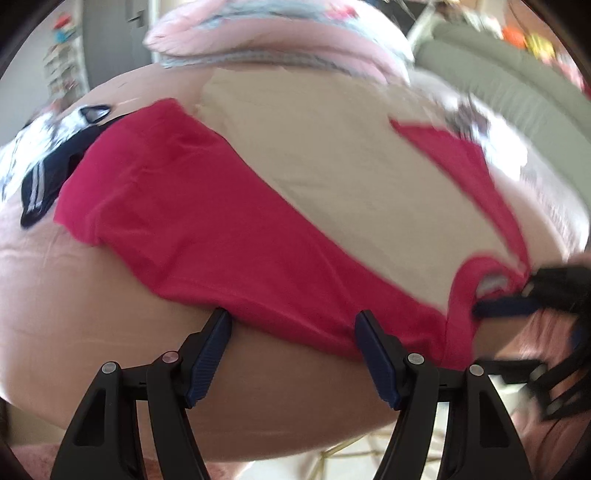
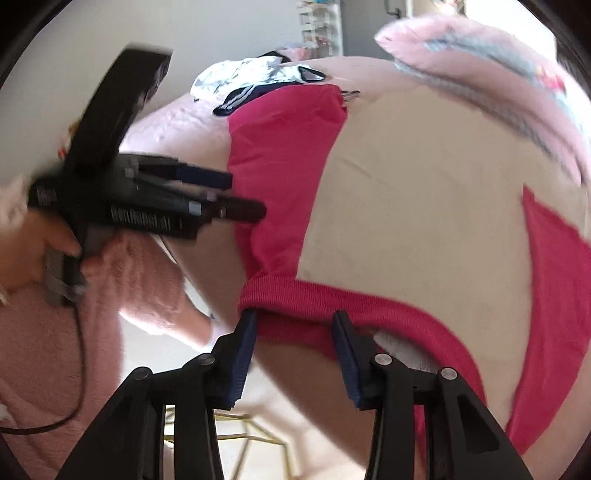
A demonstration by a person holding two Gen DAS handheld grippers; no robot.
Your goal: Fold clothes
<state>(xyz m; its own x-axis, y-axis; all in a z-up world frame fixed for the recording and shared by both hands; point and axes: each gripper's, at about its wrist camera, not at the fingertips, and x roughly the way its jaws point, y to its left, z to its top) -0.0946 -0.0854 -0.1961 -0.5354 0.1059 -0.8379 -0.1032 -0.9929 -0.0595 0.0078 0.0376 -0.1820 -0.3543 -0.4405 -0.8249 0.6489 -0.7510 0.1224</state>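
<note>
Both tools point steeply down, left tool (image 1: 293, 319) spread wide, right tool (image 2: 293, 319) narrower, unclamped.

A bed (image 1: 55, 295) under a pale pink sheet fills both views. Pink and grey folded bedding (image 1: 258, 40) lies at its far end, a grey-green upholstered piece (image 1: 517, 74) beside it. Behind: white wall (image 2: 147, 29), blurred shelving (image 1: 62, 66). Bright daylight.

Shirt (image 1: 229, 221) on bed (image 1: 92, 295), pillow (image 1: 280, 40) behind
</note>
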